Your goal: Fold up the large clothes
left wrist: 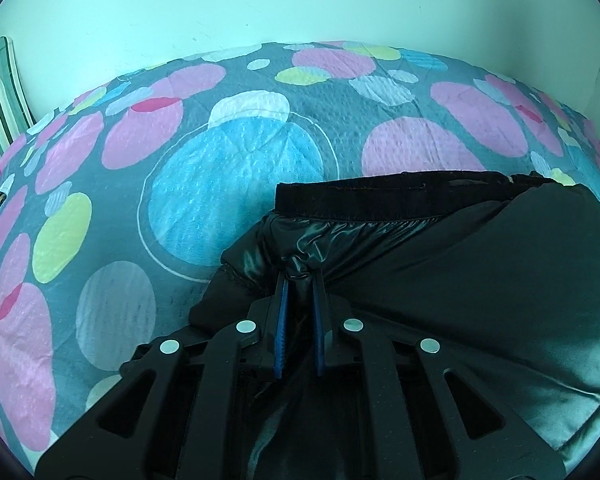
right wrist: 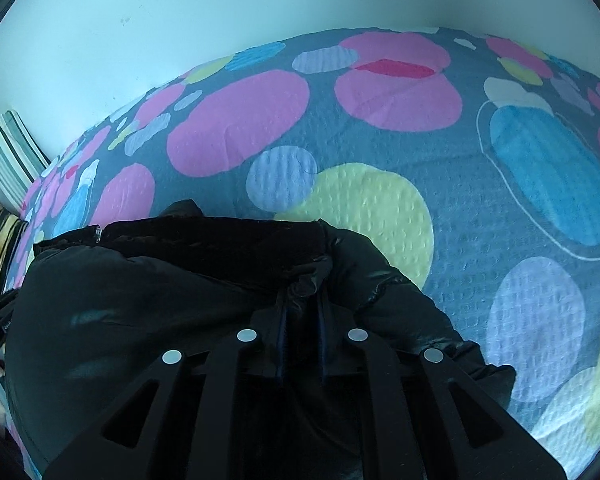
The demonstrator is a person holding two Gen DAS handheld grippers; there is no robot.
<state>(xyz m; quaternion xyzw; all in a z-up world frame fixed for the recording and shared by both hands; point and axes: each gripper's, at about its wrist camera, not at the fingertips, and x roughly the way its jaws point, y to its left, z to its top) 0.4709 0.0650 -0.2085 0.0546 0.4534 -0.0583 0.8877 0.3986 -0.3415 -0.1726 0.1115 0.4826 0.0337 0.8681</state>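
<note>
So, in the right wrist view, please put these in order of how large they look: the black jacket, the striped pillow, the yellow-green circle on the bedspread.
1. black jacket, largest, though it is nearest the camera
2. yellow-green circle
3. striped pillow, smallest, cut by the frame edge

The black jacket (left wrist: 440, 280) is a slick, glossy synthetic cloth that catches the light in creases, while its collar band (left wrist: 360, 198) looks matt and velvety. The bedspread (left wrist: 228, 184) is a quilted cotton-like cloth with a puckered, dimpled, matt surface. The left gripper (left wrist: 300, 280) is matt black plastic with shiny metal discs and ribbed blue pads on its fingers (left wrist: 281, 320)
</note>
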